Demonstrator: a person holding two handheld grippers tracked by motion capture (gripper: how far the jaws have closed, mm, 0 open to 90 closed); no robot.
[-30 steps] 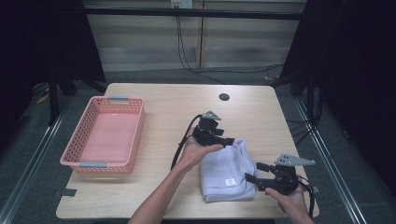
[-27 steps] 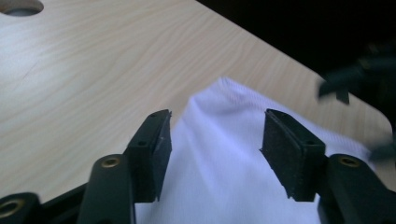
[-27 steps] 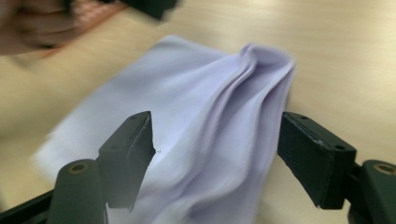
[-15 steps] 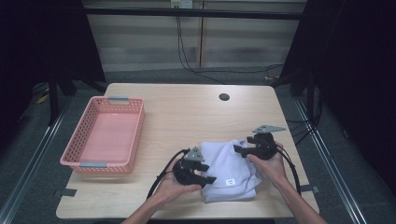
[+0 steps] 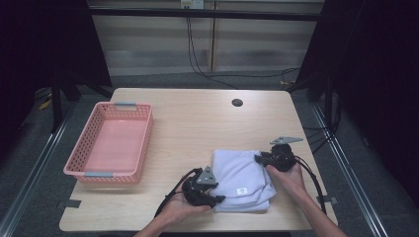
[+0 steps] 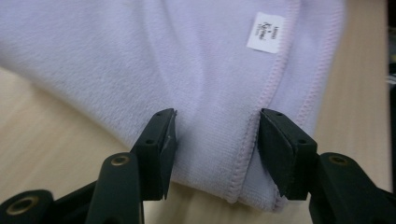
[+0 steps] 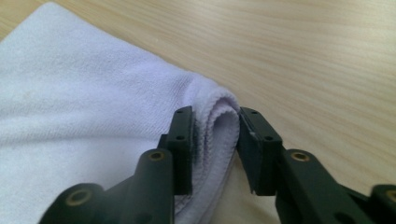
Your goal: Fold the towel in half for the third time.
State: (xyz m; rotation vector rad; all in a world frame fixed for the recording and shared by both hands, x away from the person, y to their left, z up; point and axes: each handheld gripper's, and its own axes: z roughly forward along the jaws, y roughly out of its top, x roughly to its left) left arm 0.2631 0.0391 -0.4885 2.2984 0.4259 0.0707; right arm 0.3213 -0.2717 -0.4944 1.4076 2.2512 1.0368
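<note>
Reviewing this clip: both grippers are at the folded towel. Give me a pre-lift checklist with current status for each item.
1. Right gripper pinching the folded towel corner, jaws having just closed: ok.
2. Left gripper straddling the towel's near edge: ok.
3. Left pads pressing the cloth: cannot tell.
4. All folded layers caught on the right: cannot tell.
5. Pink basket empty, ready to receive: ok.
6. Table between towel and basket unobstructed: ok.

Pale lilac towel (image 5: 242, 180) on a light wood-grain table (image 5: 197, 123)

The towel carries a small white label (image 6: 265, 32) with faint grey print; left of the towel sits a pink basket (image 5: 109, 143) with a dotted lattice of holes and grey handles, and both grippers at the towel are black.
</note>
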